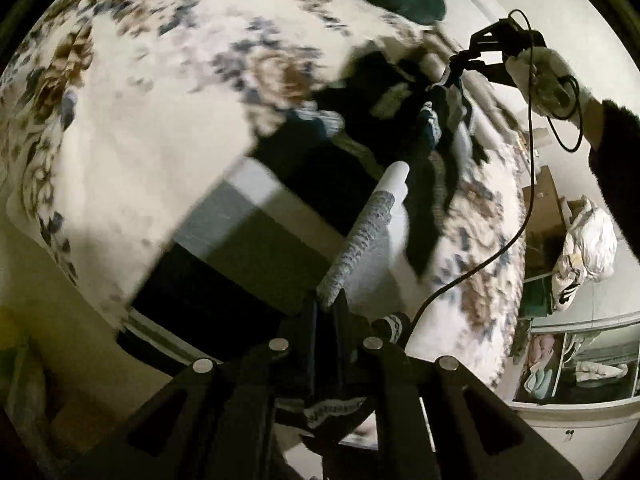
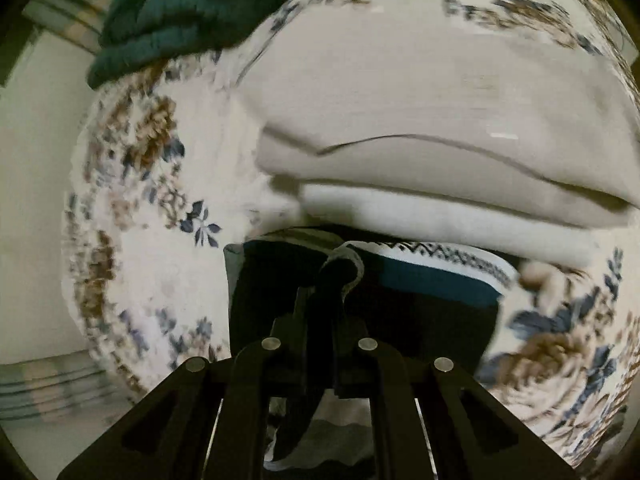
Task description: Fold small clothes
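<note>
Both hand-held grippers are clenched on one dark garment [image 1: 424, 184], lifted above a floral bedspread [image 1: 140, 100]. Left hand-held gripper [image 1: 328, 304] pinches a grey-and-white patterned edge of it. Right hand-held gripper [image 2: 334, 276] grips a dark fold with pale trim; in the left view this second tool [image 1: 448, 80] is held by one white-gloved hand [image 1: 548, 76], with one black cable [image 1: 528, 184] trailing. Beneath lie two folded pale pieces [image 2: 440, 184] and one dark green cloth [image 2: 192, 8] on the bed.
</note>
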`<state>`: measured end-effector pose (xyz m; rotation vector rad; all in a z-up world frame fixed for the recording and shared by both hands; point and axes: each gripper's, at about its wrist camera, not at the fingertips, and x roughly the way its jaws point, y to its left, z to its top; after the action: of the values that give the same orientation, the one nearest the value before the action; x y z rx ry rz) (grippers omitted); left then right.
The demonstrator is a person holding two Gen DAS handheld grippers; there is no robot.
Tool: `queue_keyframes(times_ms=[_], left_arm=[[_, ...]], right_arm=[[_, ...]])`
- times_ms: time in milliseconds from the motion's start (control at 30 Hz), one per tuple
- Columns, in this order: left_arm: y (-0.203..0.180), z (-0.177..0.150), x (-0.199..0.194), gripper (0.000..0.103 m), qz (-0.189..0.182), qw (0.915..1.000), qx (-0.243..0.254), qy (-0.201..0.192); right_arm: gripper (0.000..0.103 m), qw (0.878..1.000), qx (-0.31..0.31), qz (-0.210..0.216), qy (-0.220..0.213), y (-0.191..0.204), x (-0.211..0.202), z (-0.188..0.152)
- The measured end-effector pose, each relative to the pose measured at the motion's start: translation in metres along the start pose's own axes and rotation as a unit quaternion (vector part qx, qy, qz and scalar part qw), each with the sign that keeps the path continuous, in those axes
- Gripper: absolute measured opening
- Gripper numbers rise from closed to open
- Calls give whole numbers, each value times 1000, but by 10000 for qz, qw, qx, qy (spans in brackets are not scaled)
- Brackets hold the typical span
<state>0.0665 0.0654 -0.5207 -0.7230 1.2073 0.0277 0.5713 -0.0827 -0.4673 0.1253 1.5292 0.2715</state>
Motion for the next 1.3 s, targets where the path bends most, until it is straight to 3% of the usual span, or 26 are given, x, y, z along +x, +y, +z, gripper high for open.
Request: queue_keyframes(times_ms=[67, 200, 267, 333, 400, 467, 567, 600, 800, 900, 1033, 1100, 1200, 1300], left_arm=[[28, 10, 14, 6, -176, 9994, -130, 257], [97, 11, 39, 6, 292, 9961, -416, 725], [132, 5, 40, 6, 493, 9932, -563, 893], [154, 0, 34, 6, 674, 9903, -696, 993], [161, -2, 22, 7, 762, 9900, -697, 960], [156, -2, 16, 16, 762, 9904, -669, 943], [133, 1, 9, 50, 487, 9929, -700, 828], [120, 2, 8, 54, 324, 9942, -702, 749], [41, 5, 35, 56, -188, 9959, -550, 690], [9, 0, 64, 56, -117, 9958, -533, 738], [-20, -16, 97, 56, 509, 9958, -160, 739], [-20, -25, 103, 55, 1118, 9913, 52, 688], [16, -39, 89, 55, 1792, 9810, -253, 695], [74, -56, 54, 56, 2129, 9707, -866, 705]], right_arm=[[8, 9997, -53, -252, 34, 25, 31, 6], [12, 9989, -1, -420, 220, 46, 76, 6], [20, 9988, 92, -275, 385, 44, 89, -1], [46, 9981, 207, -57, 572, 40, 90, -11], [52, 9966, 234, 248, 744, 38, 84, -29], [52, 9951, 63, 476, 859, 38, 72, -56], [57, 9937, -138, 569, 952, 31, 52, -101], [57, 9936, -195, 535, 977, 24, 46, -121], [62, 9944, -457, -3, 948, -19, 35, -216], [62, 9945, -310, -156, 990, -50, 47, -254], [62, 9948, 163, -190, 989, -90, 62, -296], [62, 9940, 402, -122, 1008, -106, 66, -309], [62, 9930, 578, -97, 1029, -123, 68, -324], [62, 9925, 626, -21, 1046, -131, 64, -332]])
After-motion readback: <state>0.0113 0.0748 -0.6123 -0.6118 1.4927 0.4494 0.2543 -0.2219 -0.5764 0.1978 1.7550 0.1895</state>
